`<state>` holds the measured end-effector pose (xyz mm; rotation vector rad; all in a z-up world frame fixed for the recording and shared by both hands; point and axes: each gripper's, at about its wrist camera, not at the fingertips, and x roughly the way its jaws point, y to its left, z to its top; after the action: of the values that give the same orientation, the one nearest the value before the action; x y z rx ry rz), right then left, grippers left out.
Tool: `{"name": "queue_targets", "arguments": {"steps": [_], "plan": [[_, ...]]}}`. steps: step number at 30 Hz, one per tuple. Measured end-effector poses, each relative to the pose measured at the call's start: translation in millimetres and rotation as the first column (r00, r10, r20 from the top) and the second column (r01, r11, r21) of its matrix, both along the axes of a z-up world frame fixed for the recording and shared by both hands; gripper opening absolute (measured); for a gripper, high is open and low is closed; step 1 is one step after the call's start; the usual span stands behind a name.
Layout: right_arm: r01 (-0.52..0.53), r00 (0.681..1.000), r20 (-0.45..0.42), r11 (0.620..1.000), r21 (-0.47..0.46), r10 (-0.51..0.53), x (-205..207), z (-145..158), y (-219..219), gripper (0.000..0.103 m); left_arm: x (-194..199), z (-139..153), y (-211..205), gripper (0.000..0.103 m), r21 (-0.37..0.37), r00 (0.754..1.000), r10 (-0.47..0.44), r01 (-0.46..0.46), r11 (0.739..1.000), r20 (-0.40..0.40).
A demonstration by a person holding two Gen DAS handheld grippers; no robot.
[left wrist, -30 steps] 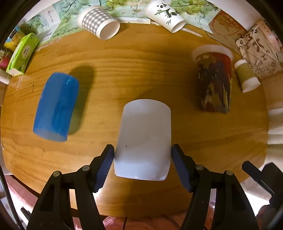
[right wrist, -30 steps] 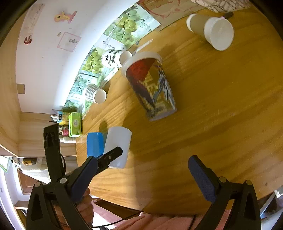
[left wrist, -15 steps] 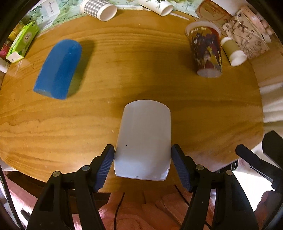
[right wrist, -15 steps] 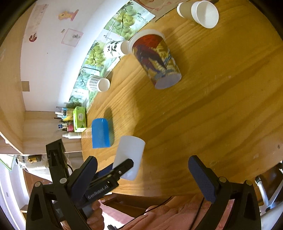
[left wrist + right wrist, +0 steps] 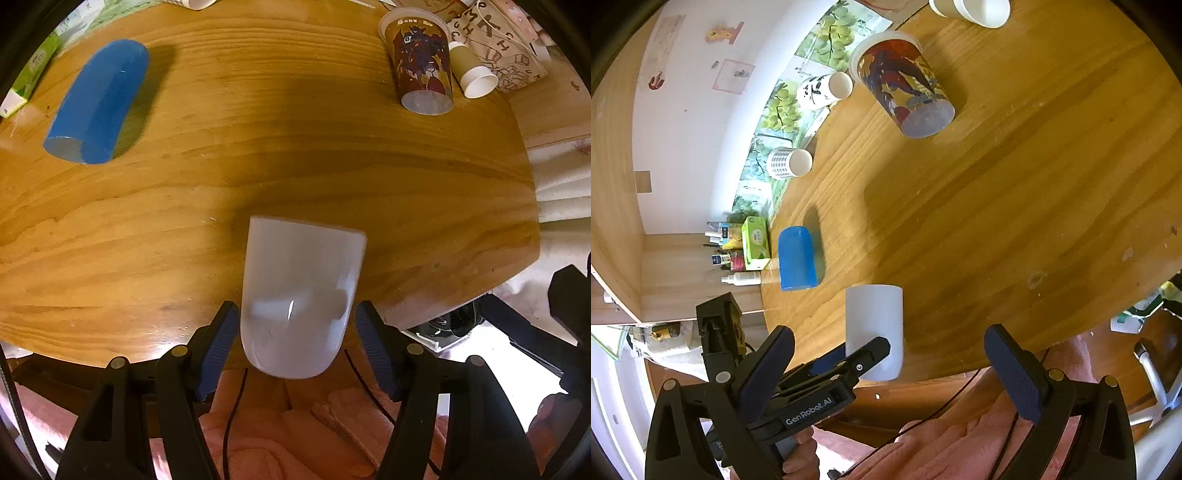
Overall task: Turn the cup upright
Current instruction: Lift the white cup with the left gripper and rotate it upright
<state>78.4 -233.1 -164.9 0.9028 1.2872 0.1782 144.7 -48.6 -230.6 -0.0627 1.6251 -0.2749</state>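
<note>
My left gripper is shut on a plain white cup and holds it in the air above the near edge of the round wooden table. The cup's closed base points away from me. The right wrist view shows the same white cup held by the left gripper, clear of the table. My right gripper is open and empty, off the table's near edge, to the right of the cup.
A blue cup stands upside down at the left. A printed cup stands upside down at the far right, with a small olive cup lying beside it. A checked cup, a panda cup and a green box sit near the wall.
The left gripper has lifted the white cup up off the table and back toward the near edge; the table now looks farther away. The right gripper stayed open.
</note>
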Motion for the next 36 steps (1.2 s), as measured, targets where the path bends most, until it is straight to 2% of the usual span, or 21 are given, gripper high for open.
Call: {"name": "queue_targets", "arguments": {"steps": [12,14,36], "plan": [[-0.015,0.999,-0.036,1.000,0.009,0.015,-2.7,-7.2,7.8,0.103,-17.2,3.2,5.7,0.072,-0.009,0.999,-0.031,0.030,0.999,-0.021],[-0.021,0.999,-0.043,1.000,0.010,0.021,-1.2,-8.1,9.1,0.103,-16.2,5.7,7.4,0.075,-0.010,0.999,-0.028,0.027,1.000,-0.021],[-0.144,0.979,-0.144,0.990,0.011,0.144,17.5,-32.3,47.1,0.103,-38.7,8.6,47.6,0.075,-0.012,0.999,0.039,-0.039,0.999,-0.012]]}}
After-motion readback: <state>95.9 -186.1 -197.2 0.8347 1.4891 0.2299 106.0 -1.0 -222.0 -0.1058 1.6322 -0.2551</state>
